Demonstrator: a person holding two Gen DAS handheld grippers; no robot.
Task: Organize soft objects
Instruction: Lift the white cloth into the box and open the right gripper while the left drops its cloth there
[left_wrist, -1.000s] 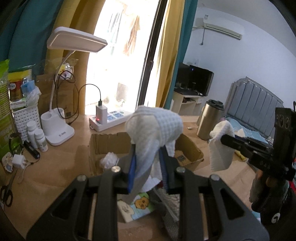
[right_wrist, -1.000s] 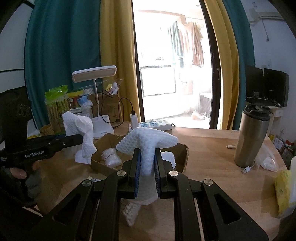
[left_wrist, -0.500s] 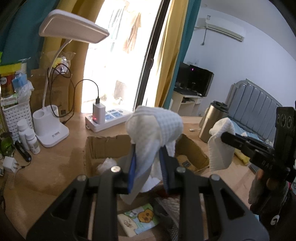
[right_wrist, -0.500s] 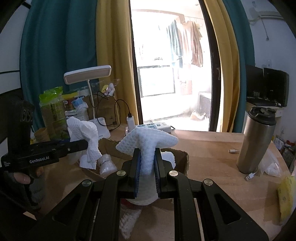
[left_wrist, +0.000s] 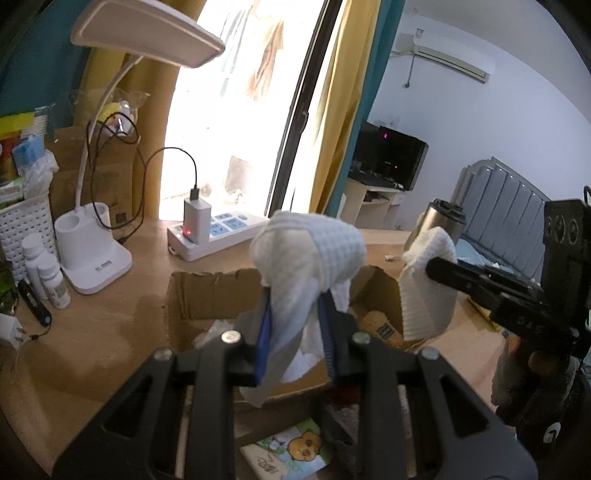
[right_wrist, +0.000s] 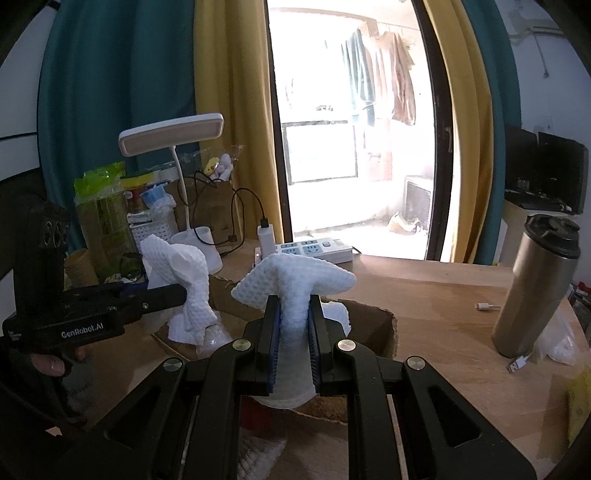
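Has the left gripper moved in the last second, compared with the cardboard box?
Yes. The left gripper and its white cloth have advanced toward the cardboard box, which now looms larger and nearer in the left wrist view.

A cardboard box sits on the table, with lamp and power strip behind it.

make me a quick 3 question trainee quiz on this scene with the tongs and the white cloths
1. True or false: both tongs are clamped on white waffle cloth.
2. What lies below the held cloths? A) cardboard box B) laundry basket C) drawer
3. What steel item stands on the desk's right side in the right wrist view?

Key:
1. True: left tongs and right tongs each grip white waffle cloth.
2. A, the cardboard box.
3. The steel tumbler.
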